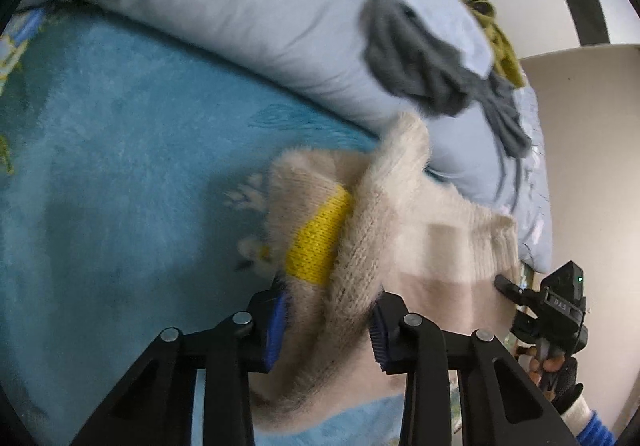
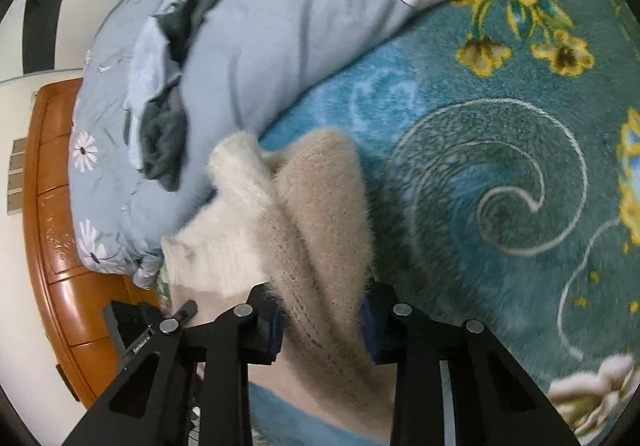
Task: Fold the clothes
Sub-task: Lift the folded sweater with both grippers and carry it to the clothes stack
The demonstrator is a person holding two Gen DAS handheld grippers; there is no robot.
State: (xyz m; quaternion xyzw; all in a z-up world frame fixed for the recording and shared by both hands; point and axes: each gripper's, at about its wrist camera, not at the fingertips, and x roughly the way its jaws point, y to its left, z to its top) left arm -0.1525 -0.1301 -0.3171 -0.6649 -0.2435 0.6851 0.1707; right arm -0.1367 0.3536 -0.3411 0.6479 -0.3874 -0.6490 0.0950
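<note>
1. Two grippers are on one garment: I have a fuzzy beige sweater (image 1: pixel 400 214) bunched on the teal blanket (image 1: pixel 100 166) of the bed, its far end butting against the pale blue duvet (image 1: pixel 240 6).

2. My left gripper (image 1: pixel 330 330) has a thick roll of the knit between its blue pads (image 1: pixel 280 326), near the yellow patch (image 1: pixel 320 238). The jaws look closed on the fabric, though how firmly I cannot tell.

3. My right gripper (image 2: pixel 324 330) likewise has a fat ridge of the sweater (image 2: pixel 320 230) between its fingers, pinching the wool from both sides. In the left wrist view I see that same tool at the garment's ribbed edge (image 1: pixel 496 242).

4. Handling, as I judge it: light, very soft and limp, with no stiffness to keep a crease. The long fluffy nap should give the pads good friction, so slipping seems unlikely, but loose knit stretches and could snag or pull.

5. Where to hold: I would prefer the ribbed hem or a seam edge, in a thin pinch of one or two layers, over these bulky rolls, since a thick bunch can drag hidden layers along and spoil the fold.

6. Dark grey clothes (image 2: pixel 164 142) and an olive garment (image 1: pixel 500 42) lie on the duvet, apart from my grip, presumably waiting their turn.
</note>
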